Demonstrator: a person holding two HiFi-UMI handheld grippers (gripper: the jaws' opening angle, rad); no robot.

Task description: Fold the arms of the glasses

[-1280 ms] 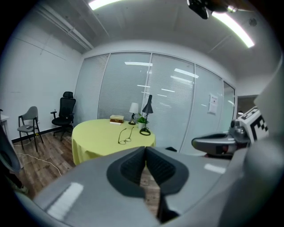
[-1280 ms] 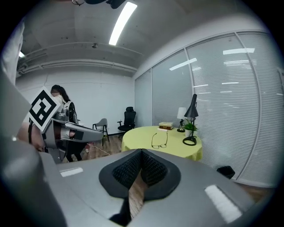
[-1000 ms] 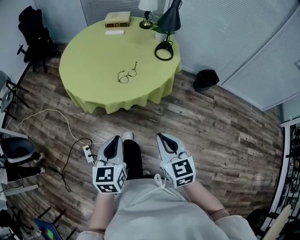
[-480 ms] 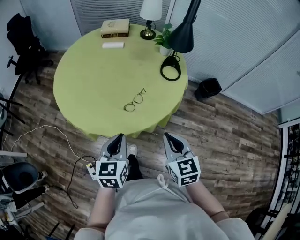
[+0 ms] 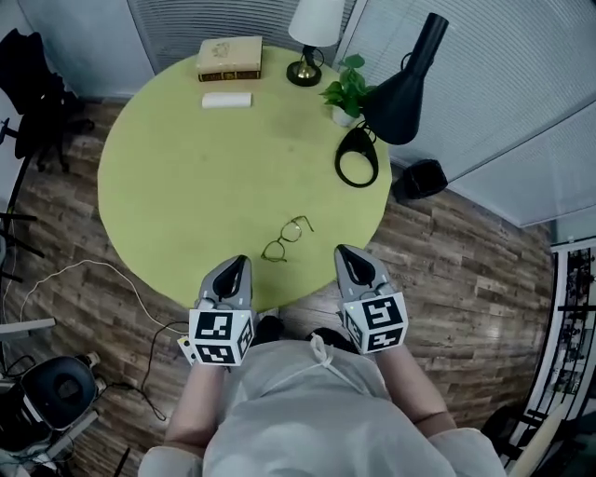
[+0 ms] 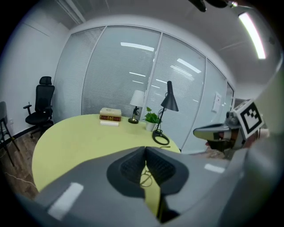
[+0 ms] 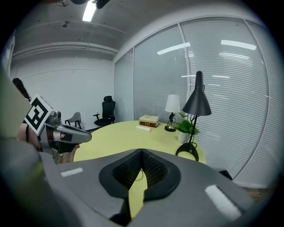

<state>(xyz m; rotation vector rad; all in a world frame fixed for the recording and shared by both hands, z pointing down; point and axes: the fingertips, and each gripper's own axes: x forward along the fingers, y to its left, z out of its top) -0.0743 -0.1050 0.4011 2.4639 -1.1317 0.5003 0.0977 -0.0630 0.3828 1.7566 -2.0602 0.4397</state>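
A pair of thin-rimmed glasses lies with its arms spread on the round yellow-green table, close to the near edge. My left gripper hovers at that edge, just left of the glasses and short of them, jaws shut and empty. My right gripper is level with it, to the right of the glasses, also shut and empty. In the left gripper view the glasses show through the slot under the meeting jaw tips. Neither gripper touches the glasses.
At the table's far side stand a book, a small white box, a white lamp, a potted plant and a black desk lamp. A black bin and a cable lie on the wood floor.
The person has walked up to the table. Both grippers went from over the floor to the table's near edge, and the glasses now lie just ahead between them.
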